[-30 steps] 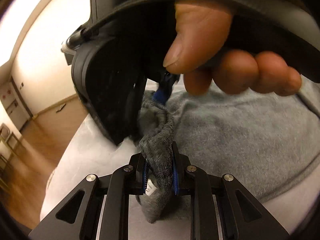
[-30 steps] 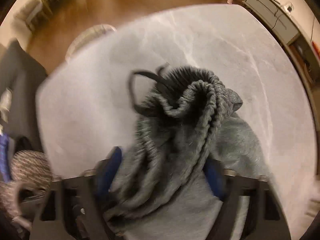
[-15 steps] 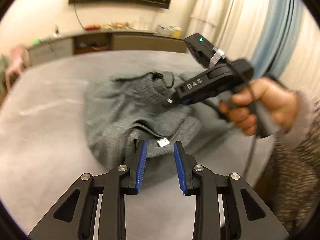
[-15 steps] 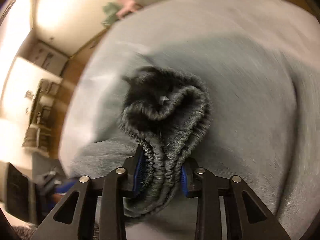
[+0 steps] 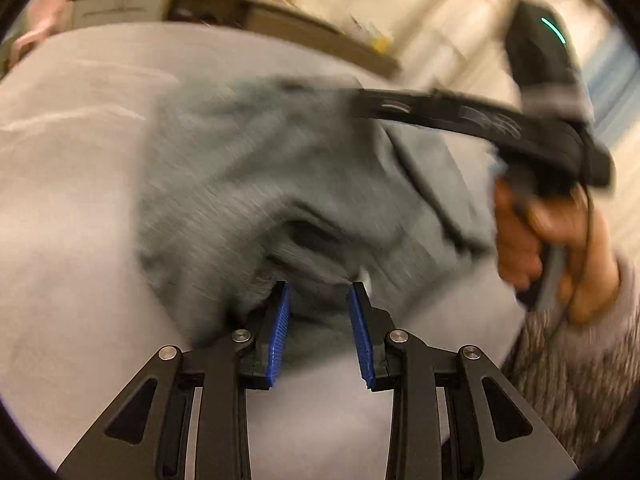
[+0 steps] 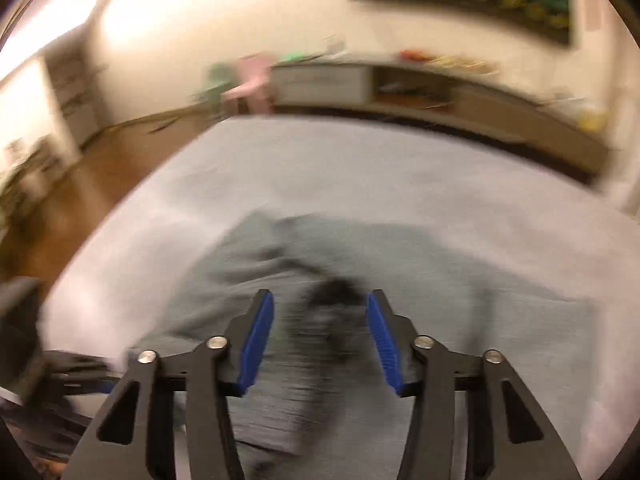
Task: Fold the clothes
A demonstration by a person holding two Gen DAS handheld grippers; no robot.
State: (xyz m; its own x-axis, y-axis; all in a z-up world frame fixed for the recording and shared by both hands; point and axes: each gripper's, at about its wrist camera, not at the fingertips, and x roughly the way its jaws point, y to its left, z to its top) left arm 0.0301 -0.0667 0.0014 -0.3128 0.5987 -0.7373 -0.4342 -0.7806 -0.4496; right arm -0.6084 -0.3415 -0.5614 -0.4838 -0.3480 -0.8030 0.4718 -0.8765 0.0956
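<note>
Grey garment (image 5: 248,176) seemingly crumpled on pale table (image 5: 60,208), left tongs (image 5: 318,300) spread, right tongs (image 6: 320,320) spread, both empty

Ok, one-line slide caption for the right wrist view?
Right gripper open above the grey garment lying on the bed.

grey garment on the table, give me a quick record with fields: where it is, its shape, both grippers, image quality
garment: grey garment, rumpled, lying on the pale table
left gripper: open, blue pads apart, nothing between them, at the garment's near edge
right gripper: open, over the garment, holding nothing
hand: grips the right gripper's handle
image quality: both views motion-blurred, fine folds unclear
</note>
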